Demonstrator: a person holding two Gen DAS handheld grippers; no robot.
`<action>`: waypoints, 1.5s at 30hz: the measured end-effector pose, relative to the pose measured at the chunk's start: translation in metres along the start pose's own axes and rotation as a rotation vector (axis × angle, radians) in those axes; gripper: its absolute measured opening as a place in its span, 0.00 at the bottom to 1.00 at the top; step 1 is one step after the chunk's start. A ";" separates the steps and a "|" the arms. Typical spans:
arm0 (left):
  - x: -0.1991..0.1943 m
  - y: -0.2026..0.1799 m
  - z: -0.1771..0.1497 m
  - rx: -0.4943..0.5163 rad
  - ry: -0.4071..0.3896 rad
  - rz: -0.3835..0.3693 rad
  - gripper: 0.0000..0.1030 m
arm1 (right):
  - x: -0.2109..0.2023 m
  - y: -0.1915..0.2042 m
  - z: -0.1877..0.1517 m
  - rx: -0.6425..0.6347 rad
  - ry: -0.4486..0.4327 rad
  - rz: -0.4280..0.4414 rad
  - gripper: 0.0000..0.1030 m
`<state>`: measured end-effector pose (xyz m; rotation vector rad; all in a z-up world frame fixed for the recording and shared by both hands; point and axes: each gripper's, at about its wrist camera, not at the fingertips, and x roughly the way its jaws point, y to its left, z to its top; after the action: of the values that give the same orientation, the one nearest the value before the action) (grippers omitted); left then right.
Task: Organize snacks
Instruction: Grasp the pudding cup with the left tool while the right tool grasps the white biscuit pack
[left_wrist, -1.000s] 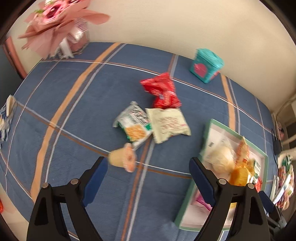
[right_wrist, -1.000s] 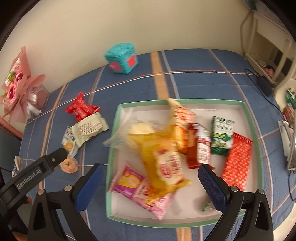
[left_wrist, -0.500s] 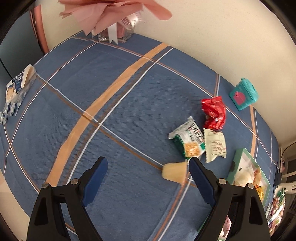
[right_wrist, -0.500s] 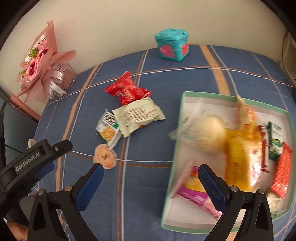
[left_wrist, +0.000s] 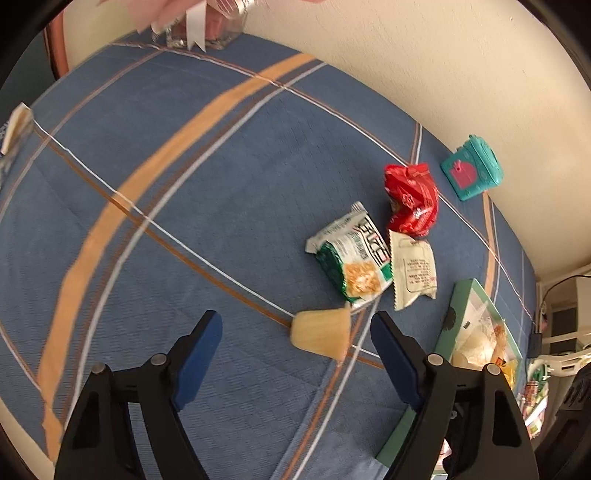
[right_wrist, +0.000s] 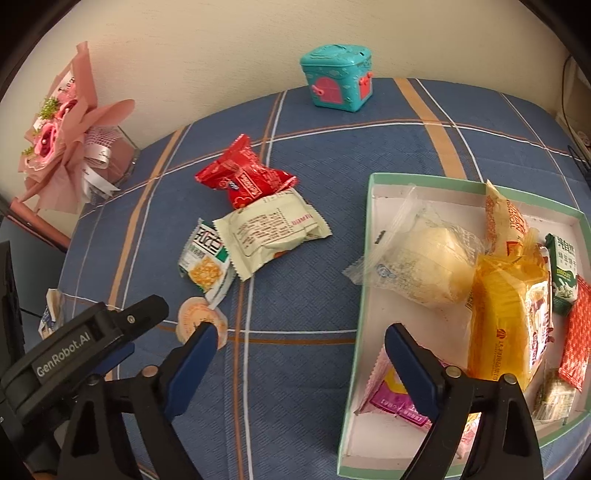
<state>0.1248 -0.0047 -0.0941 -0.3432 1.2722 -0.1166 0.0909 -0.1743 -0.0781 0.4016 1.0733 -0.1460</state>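
A pale jelly cup (left_wrist: 321, 334) lies on its side on the blue striped cloth. It sits between the fingertips of my left gripper (left_wrist: 295, 347), nearer the right pad. The jaws are closing and the pads are clear of the cup. Just beyond lie a green-and-white packet (left_wrist: 354, 258), a cream packet (left_wrist: 413, 273) and a red packet (left_wrist: 412, 201). My right gripper (right_wrist: 299, 336) hovers over bare cloth beside the green-rimmed tray (right_wrist: 365, 258). Its jaws are closing with nothing between them. The right wrist view also shows the cup (right_wrist: 201, 321) and the left tool's black housing (right_wrist: 74, 343).
The tray holds several snacks, among them a clear-wrapped bun (right_wrist: 424, 266) and a yellow bag (right_wrist: 506, 317). A teal toy box (right_wrist: 336, 79) stands by the wall. A pink bouquet in a glass vase (right_wrist: 62, 136) stands at the far left corner.
The left view has swung and dropped toward the jelly cup, which now lies between its fingers. The right view has shifted from the tray to the cloth. Both jaws have narrowed.
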 end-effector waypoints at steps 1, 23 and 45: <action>0.002 0.000 0.000 0.000 0.006 -0.007 0.81 | 0.001 -0.001 0.000 0.002 0.002 -0.001 0.90; 0.044 -0.007 -0.008 -0.003 0.079 -0.071 0.37 | 0.015 -0.003 -0.001 -0.035 0.018 -0.063 0.71; -0.011 0.010 0.044 -0.050 -0.095 -0.127 0.37 | 0.009 0.008 0.039 0.061 -0.049 -0.012 0.66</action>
<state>0.1625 0.0158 -0.0762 -0.4675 1.1610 -0.1752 0.1299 -0.1810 -0.0679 0.4444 1.0252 -0.1985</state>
